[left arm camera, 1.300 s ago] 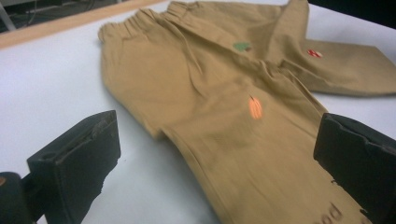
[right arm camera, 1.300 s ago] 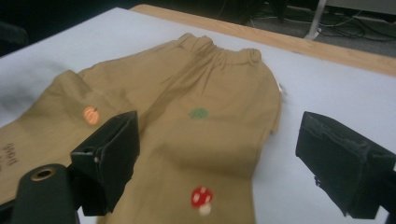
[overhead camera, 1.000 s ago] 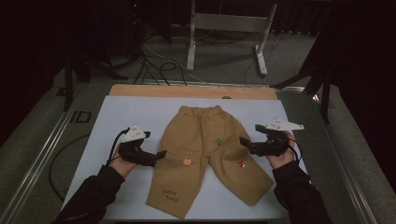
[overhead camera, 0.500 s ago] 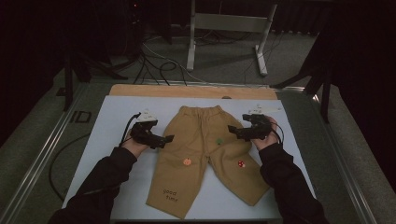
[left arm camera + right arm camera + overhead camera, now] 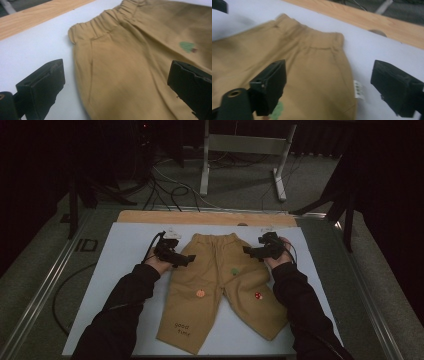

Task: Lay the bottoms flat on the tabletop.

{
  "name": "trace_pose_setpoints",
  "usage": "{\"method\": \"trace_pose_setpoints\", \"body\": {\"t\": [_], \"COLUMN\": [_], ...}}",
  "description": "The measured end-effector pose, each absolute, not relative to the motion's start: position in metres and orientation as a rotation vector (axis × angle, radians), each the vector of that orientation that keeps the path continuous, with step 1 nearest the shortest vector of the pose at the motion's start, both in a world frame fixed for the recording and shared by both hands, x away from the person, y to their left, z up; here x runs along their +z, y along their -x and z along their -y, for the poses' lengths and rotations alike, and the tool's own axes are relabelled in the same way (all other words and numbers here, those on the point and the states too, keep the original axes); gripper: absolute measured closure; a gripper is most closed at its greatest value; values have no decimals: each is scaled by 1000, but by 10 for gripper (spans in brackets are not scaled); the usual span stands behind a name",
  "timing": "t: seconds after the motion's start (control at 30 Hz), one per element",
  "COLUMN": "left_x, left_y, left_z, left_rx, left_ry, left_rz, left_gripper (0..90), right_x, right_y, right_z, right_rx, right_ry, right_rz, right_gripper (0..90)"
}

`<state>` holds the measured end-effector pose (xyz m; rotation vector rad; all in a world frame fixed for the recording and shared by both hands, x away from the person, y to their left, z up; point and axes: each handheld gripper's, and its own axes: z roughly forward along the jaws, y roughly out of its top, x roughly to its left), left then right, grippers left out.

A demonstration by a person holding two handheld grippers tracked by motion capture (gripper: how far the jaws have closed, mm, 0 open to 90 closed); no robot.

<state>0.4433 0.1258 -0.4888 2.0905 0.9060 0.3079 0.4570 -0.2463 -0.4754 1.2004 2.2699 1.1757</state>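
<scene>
The pants (image 5: 220,285) lie flat on the white board (image 5: 125,250), waist toward the far edge, legs toward the person. The left gripper (image 5: 186,261) is over the left side seam, just below the waistband (image 5: 107,21), and the right gripper (image 5: 248,252) is over the right side seam, at about the same height. Both stand wide open and hold nothing; in each gripper view one jaw is over the cloth and the other near or over the bare board, so each straddles an edge of the pants.

The main risk, I think, is a bad pinch. If a jaw comes down too far inside, it may catch only the top layer, and the pants would open like a bag when lifted. If it closes too far outside, it meets only the board and the cloth slips out. The right gripper view is a little blurred, so I cannot say how high the jaws are above the cloth. Unequal grips would also pull the pants crooked and wrinkle them.
</scene>
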Motion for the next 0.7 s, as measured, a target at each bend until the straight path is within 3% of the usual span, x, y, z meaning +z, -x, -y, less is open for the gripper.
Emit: {"method": "trace_pose_setpoints", "body": {"t": [0.2,0.37,0.47,0.5,0.53,0.6,0.67,0.7], "left_x": [-491,-499,-505,-507,-509,-513,-517,-518], "left_y": [-461,-470,-471,-471,-472,-472,-474,-474], "left_z": [-119,-112,-108,-108,-108,-109,-111,-112], "left_rx": [249,230,222,237,238,239,230,232], "left_ry": [-2092,-2126,-2150,-2153,-2155,-2149,-2153,-2150], "left_rz": [-999,-1070,-1093,-1104,-1116,-1132,-1158,-1154], "left_gripper": [33,123,196,241,323,371,434,434], "right_x": [-487,-499,-504,-506,-509,-511,-514,-514], "right_y": [-470,-477,-479,-481,-482,-482,-483,-483], "right_z": [249,250,250,250,250,249,248,248], "right_rx": [1159,1127,1114,1094,1067,1053,1024,1024], "right_ry": [-1276,-1325,-1353,-1361,-1361,-1374,-1381,-1381], "right_rz": [-2281,-2309,-2313,-2314,-2329,-2332,-2350,-2350], "right_gripper": [140,157,238,250,323,363,479,479]}}
